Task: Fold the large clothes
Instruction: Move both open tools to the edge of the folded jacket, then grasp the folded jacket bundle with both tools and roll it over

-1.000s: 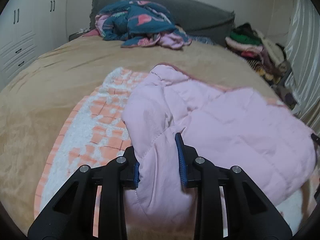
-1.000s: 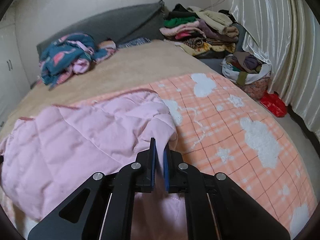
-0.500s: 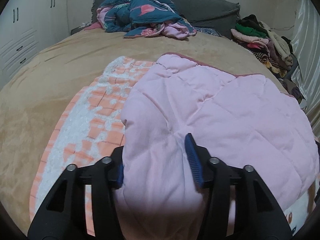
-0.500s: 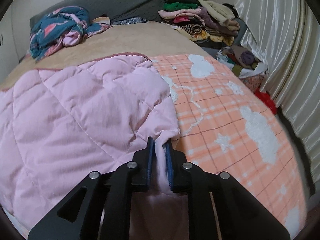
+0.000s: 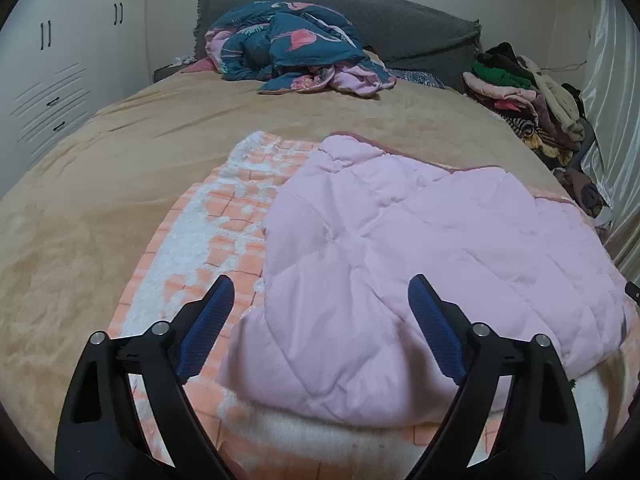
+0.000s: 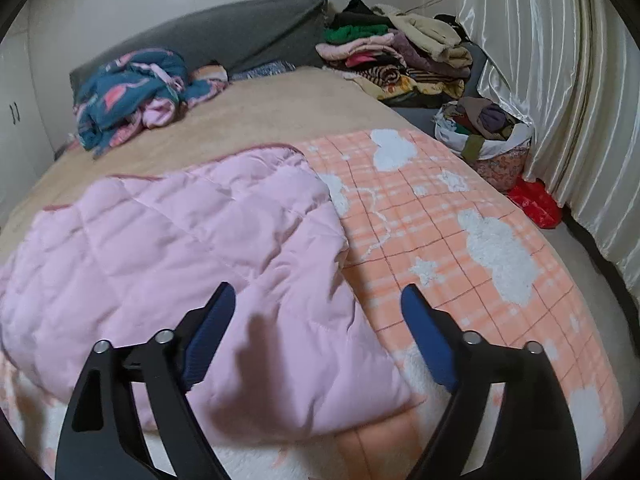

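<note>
A pink quilted garment (image 5: 400,248) lies folded over on an orange-and-white checked blanket (image 5: 224,216) spread on the tan bed. It also shows in the right wrist view (image 6: 192,240), with the blanket (image 6: 460,232) to its right. My left gripper (image 5: 320,292) is open and empty, its jaws wide apart above the garment's near left part. My right gripper (image 6: 318,300) is open and empty, above the garment's near right edge.
A crumpled blue-and-pink duvet (image 5: 288,52) lies at the head of the bed by a grey headboard (image 5: 400,20). A pile of clothes (image 6: 392,56) and a full bag (image 6: 484,136) stand by the shiny curtain (image 6: 560,80). White cupboards (image 5: 52,80) are at the left.
Both grippers held the pink garment's near edge, laid it down flat, then opened wide and let go. The garment now rests on the blanket.
</note>
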### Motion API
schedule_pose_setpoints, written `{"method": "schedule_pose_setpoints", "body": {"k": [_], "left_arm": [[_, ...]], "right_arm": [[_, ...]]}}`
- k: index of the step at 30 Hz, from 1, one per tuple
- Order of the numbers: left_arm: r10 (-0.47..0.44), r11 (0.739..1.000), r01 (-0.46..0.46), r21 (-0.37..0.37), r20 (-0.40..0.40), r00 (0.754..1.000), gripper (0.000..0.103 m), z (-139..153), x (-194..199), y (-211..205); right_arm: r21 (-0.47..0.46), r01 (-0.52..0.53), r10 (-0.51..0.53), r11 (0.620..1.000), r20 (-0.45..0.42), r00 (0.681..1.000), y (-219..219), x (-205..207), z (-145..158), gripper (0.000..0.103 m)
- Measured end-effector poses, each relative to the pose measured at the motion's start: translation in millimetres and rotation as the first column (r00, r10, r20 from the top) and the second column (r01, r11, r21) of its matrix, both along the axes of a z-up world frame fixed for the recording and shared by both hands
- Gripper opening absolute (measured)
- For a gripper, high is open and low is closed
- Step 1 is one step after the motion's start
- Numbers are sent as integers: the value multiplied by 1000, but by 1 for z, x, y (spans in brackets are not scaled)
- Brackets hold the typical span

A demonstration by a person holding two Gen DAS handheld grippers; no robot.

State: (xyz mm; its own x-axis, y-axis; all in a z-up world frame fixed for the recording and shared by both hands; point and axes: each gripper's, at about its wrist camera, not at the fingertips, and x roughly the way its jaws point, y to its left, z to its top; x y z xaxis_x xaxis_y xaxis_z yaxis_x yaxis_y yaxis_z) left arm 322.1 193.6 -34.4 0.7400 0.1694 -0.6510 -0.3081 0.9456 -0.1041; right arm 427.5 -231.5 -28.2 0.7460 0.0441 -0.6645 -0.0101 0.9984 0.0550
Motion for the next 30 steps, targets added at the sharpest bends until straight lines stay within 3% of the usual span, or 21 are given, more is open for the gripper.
{"method": "schedule_pose_setpoints", "body": {"k": [8,13,19,25,30], "left_arm": [[2,1000,-2,0,28,1000,92,13,-20,-8],[0,998,1,-60,12,1000,93,8,-33,-13],[30,982,-40,-184,-59,998,93,-24,-40,-13],[36,908,-55,-416,-52,998,93,-56,-43,-6],[76,803,-73,-591,-19,997,93,-77,-36,10]], "right_arm": [[55,-50,48,997,24,999,6,-29,15,93],[138,-52,46,989,43,998,2,-54,19,99],[213,-6,6,977,0,1000,-5,-73,-3,99],[336,50,-25,941,-78,997,-10,-74,-35,99],[427,71,-28,901,-106,994,-10,-61,-52,99]]}}
